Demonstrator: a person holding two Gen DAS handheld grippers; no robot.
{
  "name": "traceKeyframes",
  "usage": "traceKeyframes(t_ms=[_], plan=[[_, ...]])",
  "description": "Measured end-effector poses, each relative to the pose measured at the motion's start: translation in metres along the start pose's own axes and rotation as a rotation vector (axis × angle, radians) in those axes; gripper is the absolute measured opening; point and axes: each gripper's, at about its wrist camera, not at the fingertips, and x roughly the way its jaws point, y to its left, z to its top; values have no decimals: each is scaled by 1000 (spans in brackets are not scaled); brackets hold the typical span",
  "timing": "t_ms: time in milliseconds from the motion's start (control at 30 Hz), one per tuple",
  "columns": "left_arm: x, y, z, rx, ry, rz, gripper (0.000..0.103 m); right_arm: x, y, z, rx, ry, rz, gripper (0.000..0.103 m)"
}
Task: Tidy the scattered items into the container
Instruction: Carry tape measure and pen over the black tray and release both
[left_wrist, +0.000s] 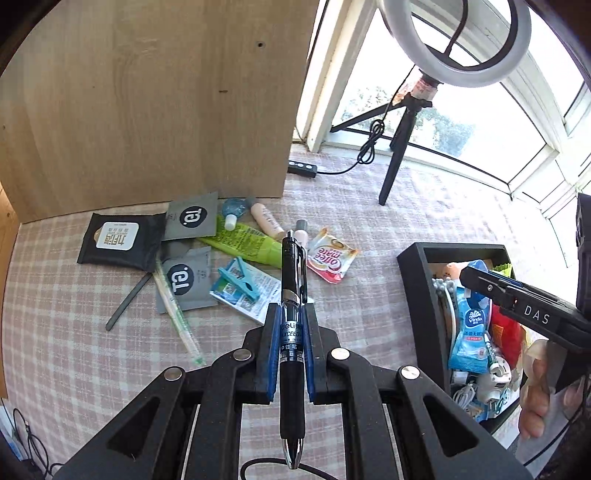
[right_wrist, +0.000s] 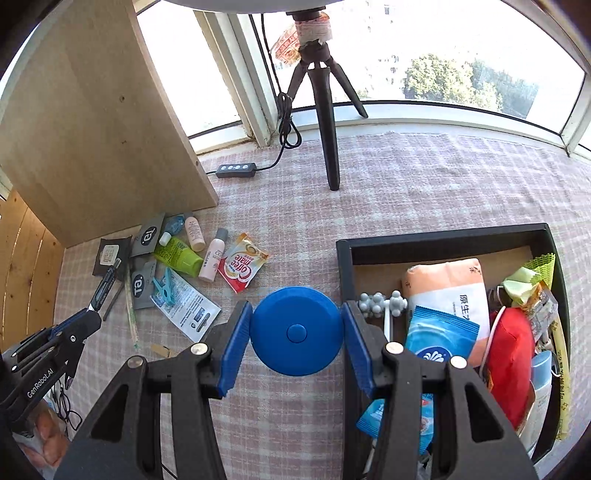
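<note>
My left gripper is shut on a black pen, held above the checked cloth; it also shows in the right wrist view. My right gripper is shut on a round blue tape measure, just left of the black container. The container holds tissue packs, a red pouch and several small items. Scattered on the cloth lie a Coffee-mate sachet, a green tube, small bottles, grey sachets, a blue clip and a black wipes pack.
A wooden board stands at the back left. A ring light tripod with cable and switch stands by the window. The cloth between the pile and the container is open.
</note>
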Motion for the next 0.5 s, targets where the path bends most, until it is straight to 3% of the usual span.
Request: traceKeyframes(t_ms=[267,500], plan=[[9,-118,-2,172,29,-134,10,-41,-95,-4,126,-54,-103,49],[16,-207,-16,309,61,-206,10,-61,-160,-18,222,-65,-170,49]])
